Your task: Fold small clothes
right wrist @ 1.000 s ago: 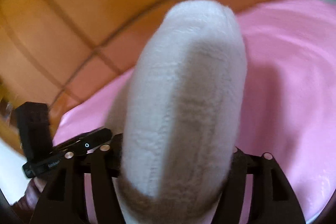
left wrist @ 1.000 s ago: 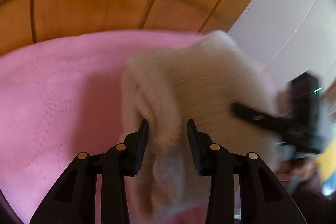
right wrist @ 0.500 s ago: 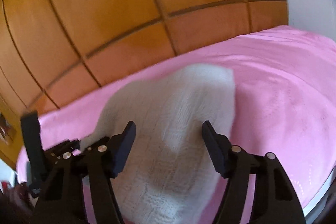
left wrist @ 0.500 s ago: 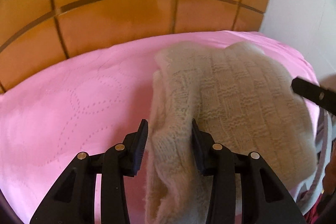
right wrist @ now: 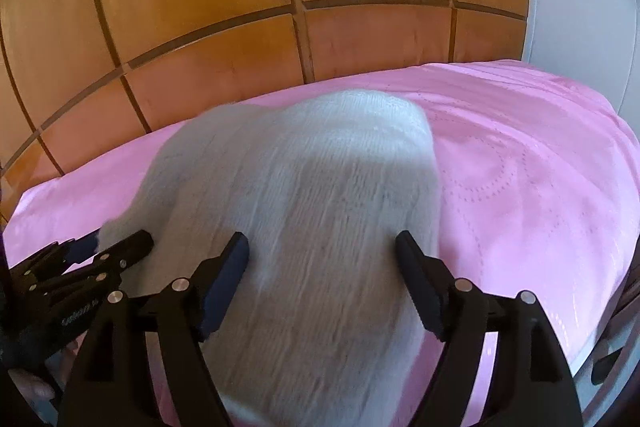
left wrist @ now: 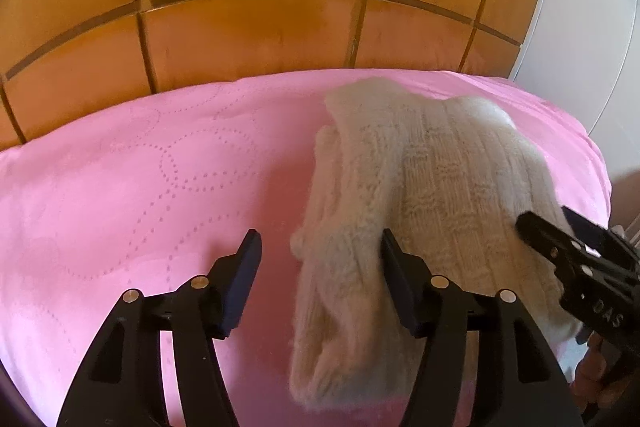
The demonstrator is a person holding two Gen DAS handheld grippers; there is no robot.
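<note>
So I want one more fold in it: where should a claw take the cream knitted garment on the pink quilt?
Probably the thick folded edge of the cream knitted garment, approached from the near side. That rolled edge stands proud of the pink quilt; the left claw, jaws opening, already straddles it.

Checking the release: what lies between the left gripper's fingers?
In the left wrist view, the left gripper is opening; the knit lies against its right finger, bare pink cover by the other.

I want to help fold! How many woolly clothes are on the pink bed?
1. One cream knitted woolly garment lies folded on the pink quilted bedcover, near its right side in the left view. Anything tucked underneath it would be hidden.
</note>
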